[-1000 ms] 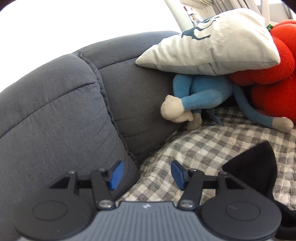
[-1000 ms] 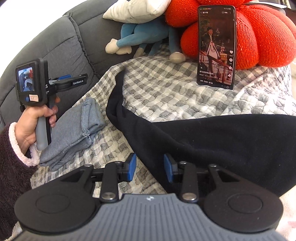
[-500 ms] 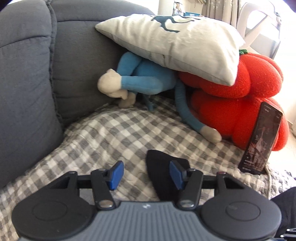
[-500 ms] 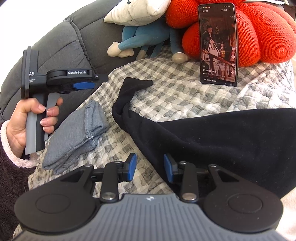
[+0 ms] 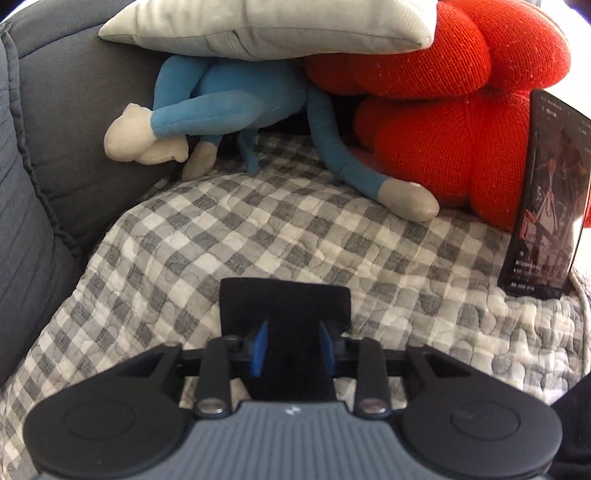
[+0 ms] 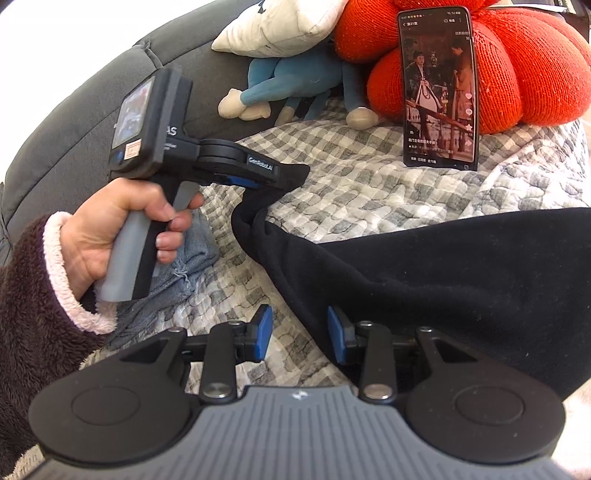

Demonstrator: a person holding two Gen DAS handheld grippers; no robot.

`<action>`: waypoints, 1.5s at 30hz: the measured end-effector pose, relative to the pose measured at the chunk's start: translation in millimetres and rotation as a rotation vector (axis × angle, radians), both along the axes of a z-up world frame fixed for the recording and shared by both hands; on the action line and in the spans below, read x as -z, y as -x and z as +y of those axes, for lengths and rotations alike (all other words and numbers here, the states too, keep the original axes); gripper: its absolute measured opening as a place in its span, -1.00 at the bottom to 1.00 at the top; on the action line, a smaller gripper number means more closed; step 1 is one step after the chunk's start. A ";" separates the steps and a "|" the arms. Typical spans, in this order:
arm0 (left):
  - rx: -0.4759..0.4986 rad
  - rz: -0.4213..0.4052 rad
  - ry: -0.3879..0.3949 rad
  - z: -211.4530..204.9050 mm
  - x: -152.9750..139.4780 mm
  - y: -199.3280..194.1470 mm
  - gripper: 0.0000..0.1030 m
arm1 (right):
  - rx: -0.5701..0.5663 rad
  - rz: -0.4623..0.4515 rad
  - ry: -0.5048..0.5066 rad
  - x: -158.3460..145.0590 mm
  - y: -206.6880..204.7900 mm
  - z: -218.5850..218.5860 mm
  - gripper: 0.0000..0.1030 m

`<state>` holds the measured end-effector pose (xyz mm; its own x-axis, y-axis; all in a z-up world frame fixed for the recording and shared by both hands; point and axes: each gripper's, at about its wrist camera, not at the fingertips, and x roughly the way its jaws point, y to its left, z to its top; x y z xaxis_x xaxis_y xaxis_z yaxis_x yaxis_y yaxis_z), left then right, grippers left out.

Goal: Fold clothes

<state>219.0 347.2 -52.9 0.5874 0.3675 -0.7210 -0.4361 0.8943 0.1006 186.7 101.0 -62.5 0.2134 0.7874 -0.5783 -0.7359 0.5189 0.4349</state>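
Observation:
A black garment (image 6: 443, 277) lies spread on the checked blanket (image 6: 351, 184), its long corner reaching to the upper left. My left gripper (image 5: 292, 349), held by a hand in a fuzzy sleeve, has that corner (image 5: 284, 299) between its blue pads; the jaws are closing and the cloth fills the gap. In the right wrist view the left gripper (image 6: 266, 181) holds the corner raised off the blanket. My right gripper (image 6: 300, 336) hovers at the garment's near edge, pads apart, pressing on nothing. A folded grey-blue garment (image 6: 184, 273) lies under the left hand.
A phone (image 6: 437, 88) with a lit screen leans on a red cushion (image 6: 524, 74) at the back. A blue plush toy (image 5: 229, 107) and a white pillow (image 5: 266, 26) are piled beside it. Grey sofa cushions (image 5: 37, 184) rise on the left.
My left gripper swung right and down from the sofa back onto the black garment's corner, and its jaws narrowed around it. The corner now sits lifted. The right gripper stayed put.

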 end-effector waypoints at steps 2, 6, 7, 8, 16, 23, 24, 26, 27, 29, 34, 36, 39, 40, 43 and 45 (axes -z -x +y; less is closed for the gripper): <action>-0.019 -0.029 0.008 1.6 -4.1 -1.1 -1.00 | 0.007 -0.007 0.001 0.1 0.5 -0.4 -0.37; -0.026 -0.192 0.110 12.7 -21.2 11.5 -1.00 | 0.012 0.021 -0.016 -5.2 -4.3 -8.0 -0.46; -0.015 -0.235 0.142 15.7 -25.4 17.4 -1.00 | 0.017 0.027 -0.027 -7.8 -5.9 -11.2 -0.46; -0.007 -0.265 0.166 18.4 -29.2 23.2 -1.00 | 0.024 0.028 -0.037 -10.7 -7.5 -14.4 -0.46; 0.051 -0.208 0.158 11.6 -30.1 28.2 -0.74 | 0.113 0.004 -0.053 -28.8 -24.4 -37.7 -0.46; 0.285 -0.121 0.141 -33.1 -13.7 15.4 -0.24 | 0.217 -0.183 0.104 -41.5 -51.8 -88.5 -0.21; 0.335 -0.114 0.145 -42.0 -11.6 14.5 -0.24 | 0.242 -0.201 0.128 -40.5 -59.3 -99.0 -0.21; 0.416 -0.104 0.178 -56.9 -7.7 12.7 -0.24 | 0.300 -0.225 0.160 -37.6 -75.3 -120.8 -0.21; 0.452 -0.100 0.197 -63.8 -5.6 11.5 -0.24 | 0.329 -0.226 0.169 -35.0 -83.0 -131.6 -0.21; 0.511 -0.093 0.210 -78.7 -1.2 8.2 -0.24 | 0.358 -0.218 0.174 -29.8 -95.1 -147.3 -0.21; 0.577 -0.061 0.235 -98.0 10.8 3.9 -0.24 | 0.355 -0.213 0.198 -15.8 -114.0 -163.1 -0.13; 0.582 -0.063 0.239 -99.5 12.7 6.0 -0.23 | 0.348 -0.229 0.221 -11.9 -116.1 -161.5 -0.10; 0.592 -0.069 0.236 -101.6 13.4 10.2 -0.25 | 0.342 -0.250 0.215 -5.3 -115.7 -161.0 -0.10; 0.599 -0.067 0.233 -103.1 13.3 12.1 -0.32 | 0.346 -0.253 0.209 -3.8 -114.7 -161.3 -0.10; 0.616 -0.065 0.240 -109.9 13.9 20.3 -0.81 | 0.364 -0.253 0.194 -2.7 -108.8 -162.3 -0.50; 0.612 -0.086 0.220 -116.2 14.8 28.5 -0.97 | 0.381 -0.274 0.208 -5.3 -102.5 -158.1 -0.58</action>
<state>190.5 231.0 -67.7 0.7023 -0.2021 -0.6826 0.1596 0.9792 -0.1256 289.2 -57.1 -57.2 0.6290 0.4984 -0.5966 -0.5501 0.8277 0.1115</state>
